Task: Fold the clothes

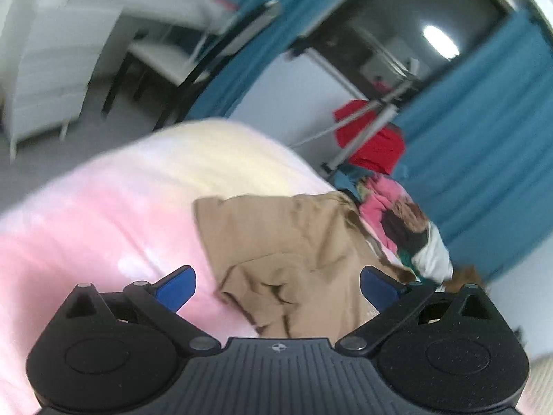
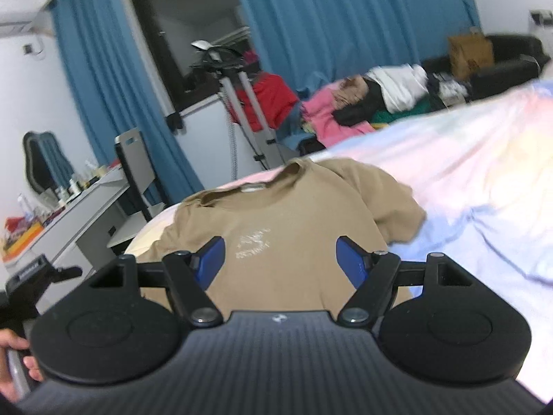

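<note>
A tan T-shirt lies spread on a pastel bedsheet, collar at the far end, a faint white print on the chest, one sleeve out to the right. In the left wrist view the same shirt looks rumpled on the pink sheet. My left gripper is open and empty, just above the shirt's near edge. My right gripper is open and empty over the shirt's lower part. Neither touches the cloth that I can see.
A pile of mixed clothes lies at the bed's far end, also in the left wrist view. A garment steamer stand with a red garment, blue curtains, a desk and a black sofa stand around.
</note>
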Motion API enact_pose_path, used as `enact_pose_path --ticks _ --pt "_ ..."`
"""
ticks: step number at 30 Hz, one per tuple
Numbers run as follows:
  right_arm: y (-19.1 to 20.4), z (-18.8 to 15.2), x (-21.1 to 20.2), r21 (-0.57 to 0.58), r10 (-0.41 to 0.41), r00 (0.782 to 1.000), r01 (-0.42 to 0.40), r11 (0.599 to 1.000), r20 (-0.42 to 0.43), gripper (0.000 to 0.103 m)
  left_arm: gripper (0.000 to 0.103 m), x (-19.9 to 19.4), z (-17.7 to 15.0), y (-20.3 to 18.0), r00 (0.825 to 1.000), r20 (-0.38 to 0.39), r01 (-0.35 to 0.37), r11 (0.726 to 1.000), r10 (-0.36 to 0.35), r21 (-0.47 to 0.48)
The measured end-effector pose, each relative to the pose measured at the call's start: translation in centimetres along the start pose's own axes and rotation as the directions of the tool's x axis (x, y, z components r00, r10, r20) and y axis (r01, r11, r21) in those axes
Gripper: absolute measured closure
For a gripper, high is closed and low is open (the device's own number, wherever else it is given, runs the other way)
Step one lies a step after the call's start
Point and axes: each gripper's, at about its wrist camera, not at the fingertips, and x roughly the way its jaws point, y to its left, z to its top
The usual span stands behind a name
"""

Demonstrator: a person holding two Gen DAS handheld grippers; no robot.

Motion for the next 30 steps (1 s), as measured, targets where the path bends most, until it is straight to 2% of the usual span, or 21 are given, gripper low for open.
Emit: enact_pose_path --ticks 3,5,9,11,15,18,19,20,23,26,28,30 --pt "-1.0 -0.3 1.5 0.06 0.002 0.999 0.001 0.998 -0.038 0.03 0.009 2.2 0.0 1.9 0.999 -0.025 0.019 0.996 -0.021 -0.088" --pt "-1.4 -0.4 2.4 0.087 0.002 0.999 0.002 0.996 -0.047 0.03 0.013 4.0 0.0 2.4 0.999 -0.02 0.023 0.994 -0.025 -0.103" --pt "-1.9 -1.1 4.8 0.08 -0.021 0.998 0.026 0.996 -0.063 0.03 0.023 7.5 0.0 2.2 1.0 0.016 0.011 0.998 -0.01 -0.067" --pt "-2.1 -1.4 5.8 0.084 -0.023 0.996 0.03 0.996 -0.084 0.03 0.032 8.7 0.0 2.5 0.999 0.043 0.008 0.999 -0.006 -0.041" --pt "-2.4 -1.5 7.3 0.11 -0.017 0.994 0.029 0.993 -0.108 0.03 0.035 11.1 0.8 2.1 0.997 0.082 0.008 1.0 -0.009 0.005" --pt "-2.3 -1.2 7.7 0.102 -0.017 0.995 0.027 0.994 -0.099 0.03 0.066 12.0 1.5 1.6 0.995 0.103 -0.012 1.0 0.012 0.008" --pt "-2.2 -1.1 7.7 0.096 -0.021 0.996 0.03 0.995 -0.092 0.03 0.09 12.3 1.9 1.3 0.995 0.099 -0.023 0.999 0.02 0.027" --pt "-2.2 -1.0 7.7 0.091 -0.025 0.996 0.033 0.995 -0.087 0.03 0.096 12.6 2.3 1.0 0.995 0.092 -0.035 0.998 0.03 0.055" --pt "-2.4 -0.8 7.5 0.091 -0.039 0.997 0.045 0.995 -0.073 0.03 0.096 12.8 4.3 -0.5 0.993 0.109 -0.06 0.988 0.044 0.143" --pt "-2.7 -0.6 7.4 0.098 -0.051 0.997 0.057 0.994 -0.064 0.03 0.097 12.5 7.6 -2.8 0.985 0.143 -0.124 0.962 0.091 0.242" --pt "-2.8 -0.6 7.6 0.097 -0.059 0.996 0.065 0.993 -0.061 0.03 0.097 12.8 10.0 -4.7 0.977 0.162 -0.184 0.934 0.139 0.307" --pt "-2.8 -0.6 7.9 0.095 -0.069 0.996 0.074 0.993 -0.059 0.03 0.097 13.9 11.6 -6.5 0.965 0.171 -0.25 0.888 0.197 0.386"
